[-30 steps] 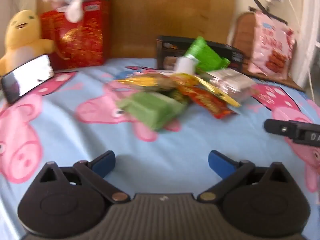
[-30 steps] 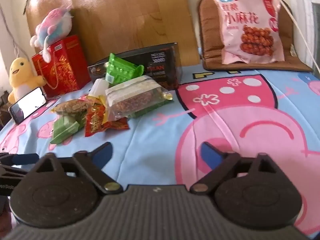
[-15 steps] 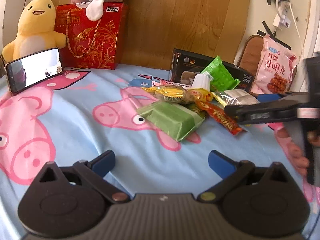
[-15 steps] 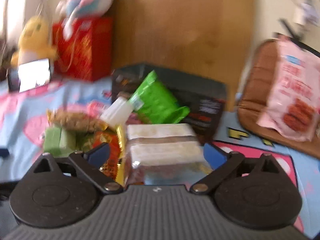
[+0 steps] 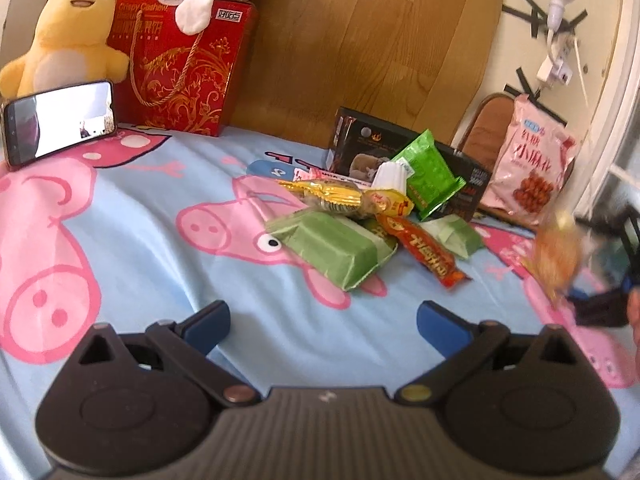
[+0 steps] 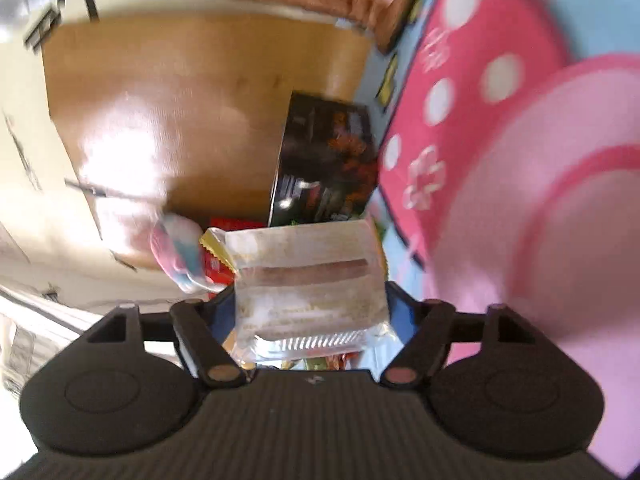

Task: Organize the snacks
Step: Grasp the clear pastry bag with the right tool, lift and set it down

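A pile of snacks lies on the pig-print bedsheet (image 5: pixel 160 216): a green packet (image 5: pixel 336 246), a red bar (image 5: pixel 428 252), a yellow wrapped snack (image 5: pixel 344 196) and a bright green bag (image 5: pixel 430 178) leaning on a black box (image 5: pixel 360 148). My left gripper (image 5: pixel 323 322) is open and empty, low over the sheet in front of the pile. My right gripper (image 6: pixel 310 306) is shut on a clear bag of snacks (image 6: pixel 310 276), rolled sideways and lifted; that bag shows blurred at the right of the left wrist view (image 5: pixel 558 252).
A red gift box (image 5: pixel 180 64) with plush toys (image 5: pixel 60 32) and a phone (image 5: pixel 60 120) stand at the back left. A pink snack bag (image 5: pixel 528 164) leans on a brown cushion at the back right. A wooden headboard (image 5: pixel 360 40) lies behind.
My right gripper closed on the clear bag, lifted it out of the pile and rolled sideways to the right. My left gripper stayed nearly still.
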Motion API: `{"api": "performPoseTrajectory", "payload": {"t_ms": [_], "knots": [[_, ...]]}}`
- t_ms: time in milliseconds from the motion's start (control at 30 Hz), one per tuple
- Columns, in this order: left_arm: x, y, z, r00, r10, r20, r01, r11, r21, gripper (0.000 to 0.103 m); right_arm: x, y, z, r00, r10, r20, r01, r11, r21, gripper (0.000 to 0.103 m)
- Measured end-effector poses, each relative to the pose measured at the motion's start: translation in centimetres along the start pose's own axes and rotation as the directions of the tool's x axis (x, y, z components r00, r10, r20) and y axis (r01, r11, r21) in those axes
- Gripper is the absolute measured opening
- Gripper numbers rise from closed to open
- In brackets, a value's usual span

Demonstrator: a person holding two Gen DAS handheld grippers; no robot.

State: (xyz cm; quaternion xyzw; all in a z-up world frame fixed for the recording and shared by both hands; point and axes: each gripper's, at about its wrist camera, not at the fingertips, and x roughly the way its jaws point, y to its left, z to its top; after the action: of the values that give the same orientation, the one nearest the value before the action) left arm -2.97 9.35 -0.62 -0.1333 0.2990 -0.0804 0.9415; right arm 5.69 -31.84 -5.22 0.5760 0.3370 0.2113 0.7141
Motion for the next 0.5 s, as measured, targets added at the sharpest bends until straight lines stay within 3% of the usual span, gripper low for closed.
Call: {"api": "performPoseTrajectory", "payload": {"t_ms": [100, 200, 267, 367, 400, 433, 500], "knots": [[0.1, 0.0, 0.3, 1.0, -0.021, -0.011, 0.021, 1.0, -0.017, 0.103, -3.0, 1.8, -0.9, 0.976, -0.152, 0.155, 0.178, 0.969, -0.171, 0.092], [0.3, -0.8, 1.1, 0.997, -0.066, -0.032, 0.066, 0.998, -0.011, 0.103, -5.2, 2.5, -2.2, 0.91, -0.287, 0.301, 0.368, 0.891, -0.264, 0.092], [0.4, -1.8, 1.6, 0.994, -0.104, -0.036, 0.104, 0.995, 0.001, 0.103, -6.1, 3.1, -3.5, 0.85, -0.348, 0.395, 0.487, 0.804, -0.341, 0.092], [1.1, -4.1, 2.4, 0.982, -0.18, -0.063, 0.183, 0.983, 0.035, 0.102, -6.6, 3.6, -5.0, 0.794, -0.4, 0.458, 0.6, 0.635, -0.487, 0.091], [1.5, -5.0, 2.6, 0.976, -0.204, -0.075, 0.207, 0.977, 0.049, 0.1, -6.8, 3.7, -5.9, 0.799, -0.4, 0.45, 0.599, 0.602, -0.528, 0.09], [1.9, -5.9, 2.8, 0.969, -0.231, -0.092, 0.237, 0.97, 0.059, 0.097, -6.3, 3.6, -6.2, 0.817, -0.394, 0.42, 0.575, 0.597, -0.559, 0.087], [3.0, -7.5, 3.4, 0.948, -0.288, -0.138, 0.298, 0.953, 0.057, 0.088, -5.7, 3.0, -5.5, 0.849, -0.384, 0.364, 0.529, 0.619, -0.58, 0.082]]}}
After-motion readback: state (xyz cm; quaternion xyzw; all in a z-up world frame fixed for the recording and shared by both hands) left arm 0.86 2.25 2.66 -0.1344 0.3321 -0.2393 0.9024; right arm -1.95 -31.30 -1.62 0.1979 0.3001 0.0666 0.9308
